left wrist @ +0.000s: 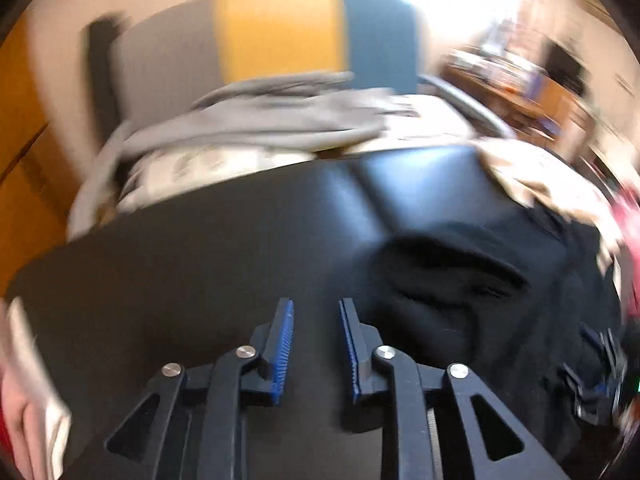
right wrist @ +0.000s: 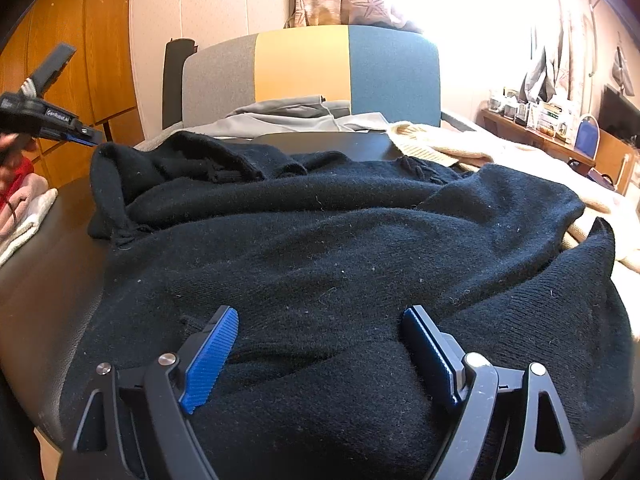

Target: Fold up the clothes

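Observation:
A black knit sweater point(right wrist: 320, 248) lies rumpled across a black padded table point(right wrist: 48, 280). My right gripper point(right wrist: 320, 316) is wide open just above the sweater's near part, with nothing between its fingers. My left gripper point(left wrist: 316, 308) is open with a narrow gap, empty, over the bare black table point(left wrist: 180, 260); the sweater point(left wrist: 460, 280) lies to its right. The left wrist view is motion-blurred. In the right wrist view the left gripper point(right wrist: 86, 140) is at the far left, by the sweater's raised corner. The right gripper point(left wrist: 600, 372) shows at the right edge of the left wrist view.
A grey garment point(right wrist: 288, 118) and a cream knit point(right wrist: 460, 148) lie beyond the table on a bed. A grey, yellow and blue headboard point(right wrist: 304, 64) stands behind. Folded pale cloths point(right wrist: 24, 216) sit at the left. A cluttered shelf point(right wrist: 540, 120) is at the right.

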